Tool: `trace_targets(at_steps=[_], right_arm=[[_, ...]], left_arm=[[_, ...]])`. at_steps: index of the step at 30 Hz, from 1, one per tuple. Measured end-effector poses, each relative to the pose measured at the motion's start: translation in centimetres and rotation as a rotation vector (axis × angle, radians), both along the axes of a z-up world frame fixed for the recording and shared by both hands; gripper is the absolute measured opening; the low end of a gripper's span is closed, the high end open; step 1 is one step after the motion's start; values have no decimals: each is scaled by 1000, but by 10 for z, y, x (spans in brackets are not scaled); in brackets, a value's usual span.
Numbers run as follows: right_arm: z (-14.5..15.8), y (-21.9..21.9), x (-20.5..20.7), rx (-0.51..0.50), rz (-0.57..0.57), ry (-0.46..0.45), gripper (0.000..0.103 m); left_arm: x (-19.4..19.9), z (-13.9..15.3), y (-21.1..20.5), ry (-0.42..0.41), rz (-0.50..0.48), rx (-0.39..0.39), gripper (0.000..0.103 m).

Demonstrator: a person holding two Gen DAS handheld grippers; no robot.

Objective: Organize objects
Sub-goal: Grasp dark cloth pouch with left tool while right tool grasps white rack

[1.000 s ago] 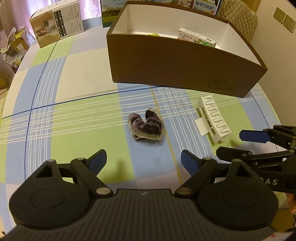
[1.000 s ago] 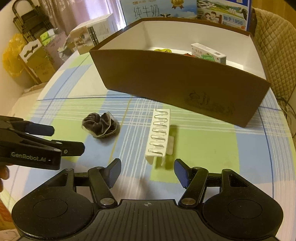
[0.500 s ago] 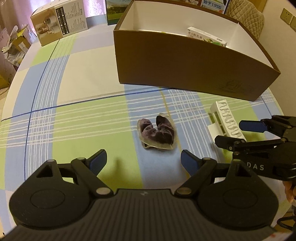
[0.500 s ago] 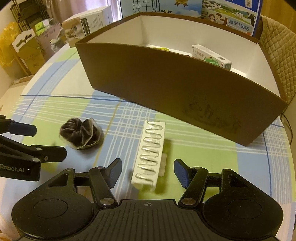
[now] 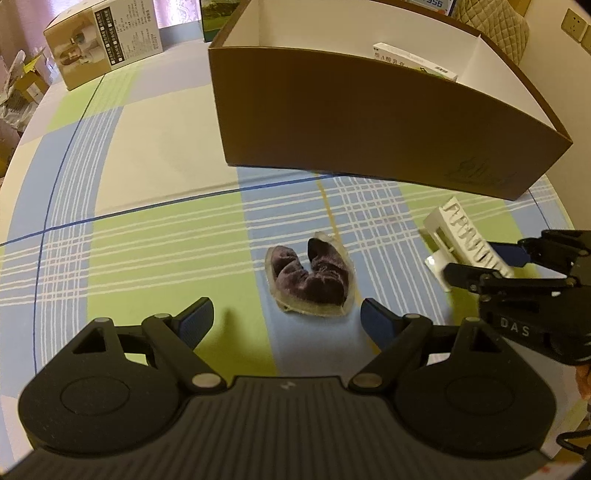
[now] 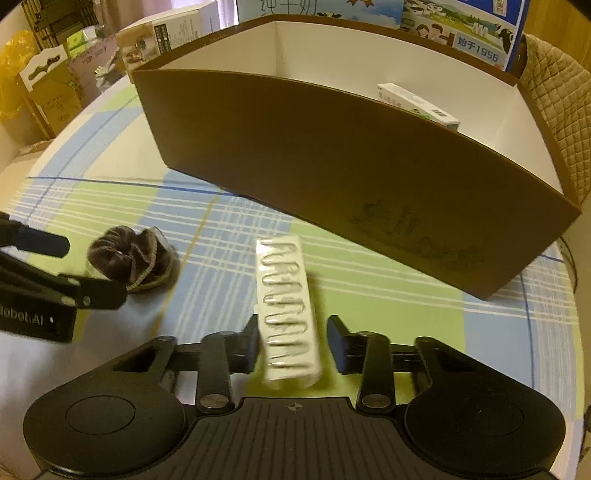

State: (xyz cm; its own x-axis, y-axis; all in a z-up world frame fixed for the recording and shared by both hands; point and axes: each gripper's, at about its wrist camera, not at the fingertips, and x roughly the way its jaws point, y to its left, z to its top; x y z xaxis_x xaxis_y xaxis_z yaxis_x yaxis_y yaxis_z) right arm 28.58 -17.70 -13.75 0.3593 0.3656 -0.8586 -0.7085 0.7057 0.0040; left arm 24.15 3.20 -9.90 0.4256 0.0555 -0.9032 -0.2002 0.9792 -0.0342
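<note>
A white plastic clip rack [image 6: 288,306] lies on the checked tablecloth between the fingers of my right gripper [image 6: 293,341]; the jaws stand close on both sides of it, with a narrow gap still showing on the right. It also shows in the left wrist view [image 5: 465,240]. A dark purple scrunchie in a clear wrapper [image 5: 310,280] lies just ahead of my left gripper [image 5: 286,319], which is open and empty. The scrunchie also shows in the right wrist view [image 6: 129,258]. A large brown box [image 5: 369,122] stands behind both, with a white and green carton [image 5: 413,61] inside.
A printed carton [image 5: 103,40] stands at the table's far left. A blue milk carton [image 6: 461,33] and a quilted chair back [image 6: 554,92] are behind the brown box. Bags and boxes [image 6: 40,88] sit off the table on the left.
My right gripper has moved forward around the clip rack and its jaws have narrowed onto it. My left gripper has moved closer to the scrunchie and stays open.
</note>
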Motion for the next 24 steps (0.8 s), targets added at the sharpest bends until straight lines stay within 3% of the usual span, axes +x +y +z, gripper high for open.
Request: trace_targets(at_steps=[13,20,24], right_arm=[[4,-38,15,-20,-111,-8,28],[4,-43,19,8,-161,31,33],[1,-39,19,4,-150,14,41]], left_arm=[[28,-21,-6,5,-38,12,68],[33,-25,-21,-11,-109,36,37],[31,-24,-21,-17,-120,30,31]])
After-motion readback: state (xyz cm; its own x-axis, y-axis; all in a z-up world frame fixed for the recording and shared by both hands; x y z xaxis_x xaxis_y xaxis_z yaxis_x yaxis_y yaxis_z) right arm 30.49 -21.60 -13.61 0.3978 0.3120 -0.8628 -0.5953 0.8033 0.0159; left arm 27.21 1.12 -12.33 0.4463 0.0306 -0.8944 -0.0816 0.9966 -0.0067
